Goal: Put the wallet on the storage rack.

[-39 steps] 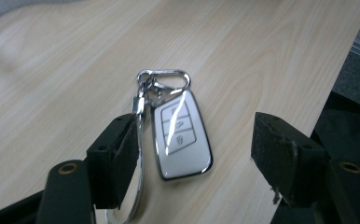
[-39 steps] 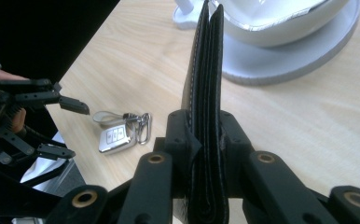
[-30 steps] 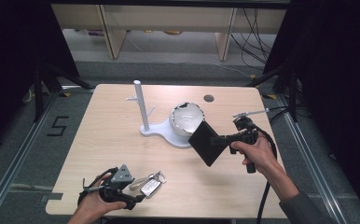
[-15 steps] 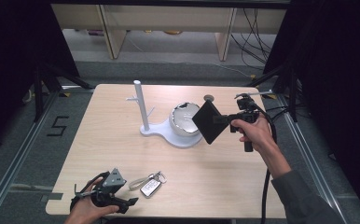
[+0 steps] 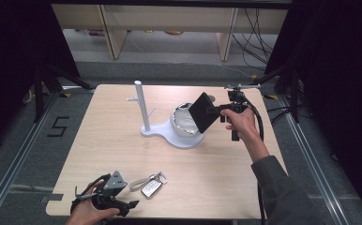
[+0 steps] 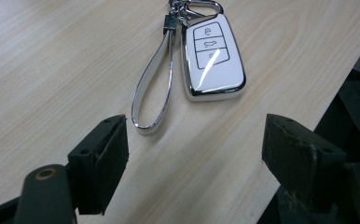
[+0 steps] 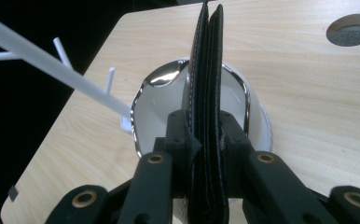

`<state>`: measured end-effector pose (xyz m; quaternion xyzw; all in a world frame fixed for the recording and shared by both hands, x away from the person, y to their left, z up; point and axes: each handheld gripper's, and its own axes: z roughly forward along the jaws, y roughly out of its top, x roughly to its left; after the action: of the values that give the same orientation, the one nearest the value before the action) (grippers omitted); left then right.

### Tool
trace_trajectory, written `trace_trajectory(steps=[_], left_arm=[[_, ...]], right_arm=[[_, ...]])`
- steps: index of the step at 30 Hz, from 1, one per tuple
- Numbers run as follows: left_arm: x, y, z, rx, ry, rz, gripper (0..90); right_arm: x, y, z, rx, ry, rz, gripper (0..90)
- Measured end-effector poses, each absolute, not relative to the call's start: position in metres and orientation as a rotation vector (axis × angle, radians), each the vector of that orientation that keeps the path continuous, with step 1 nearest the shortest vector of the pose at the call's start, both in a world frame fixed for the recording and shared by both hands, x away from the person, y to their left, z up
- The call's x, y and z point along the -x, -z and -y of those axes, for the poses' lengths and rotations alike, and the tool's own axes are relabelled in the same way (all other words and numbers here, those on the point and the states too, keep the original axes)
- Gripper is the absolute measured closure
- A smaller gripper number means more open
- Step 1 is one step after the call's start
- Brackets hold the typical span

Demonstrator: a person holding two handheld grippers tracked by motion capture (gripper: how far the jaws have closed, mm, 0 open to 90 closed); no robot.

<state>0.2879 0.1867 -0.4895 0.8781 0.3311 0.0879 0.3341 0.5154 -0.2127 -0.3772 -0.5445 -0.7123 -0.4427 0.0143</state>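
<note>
A black folded wallet (image 5: 205, 112) hangs in the air over the white bowl (image 5: 183, 122), clamped by my right gripper (image 5: 217, 110). The right gripper view looks along the wallet (image 7: 207, 88) edge-on, with the chrome-rimmed bowl (image 7: 155, 100) right below it. The bowl sits on a white stand base (image 5: 169, 134) with a tall post (image 5: 142, 104). A white car key fob (image 5: 150, 188) with a strap loop (image 5: 140, 182) lies near the table's front edge. My left gripper (image 5: 123, 202) rests just left of it, jaws wide apart with nothing between them; the fob (image 6: 213, 58) and strap (image 6: 152, 88) lie ahead of it.
The post carries short white pegs (image 7: 60, 50) near its top. A round hole (image 7: 353, 28) is set in the tabletop behind the bowl. The table's front edge (image 6: 318, 116) runs close beside the left gripper. A cable (image 5: 260, 124) trails from the right gripper.
My right gripper has carried the wallet up and back from beside the bowl to over it. My left gripper has drawn back toward the table's front edge, away from the key fob.
</note>
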Motion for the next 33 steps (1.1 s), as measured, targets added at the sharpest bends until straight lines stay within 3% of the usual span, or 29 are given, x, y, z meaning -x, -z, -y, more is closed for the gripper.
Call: trace_trajectory(steps=[11,33], left_arm=[[-0.287,0.492,-0.186,-2.325,-0.199,-0.844,22.5],[-0.285,0.496,-0.182,-2.348,-0.187,-0.832,22.0]], right_arm=[[-0.53,0.392,0.193,1.758,1.358,2.185,77.4],[-0.526,0.406,0.194,1.829,1.417,2.095,76.2]])
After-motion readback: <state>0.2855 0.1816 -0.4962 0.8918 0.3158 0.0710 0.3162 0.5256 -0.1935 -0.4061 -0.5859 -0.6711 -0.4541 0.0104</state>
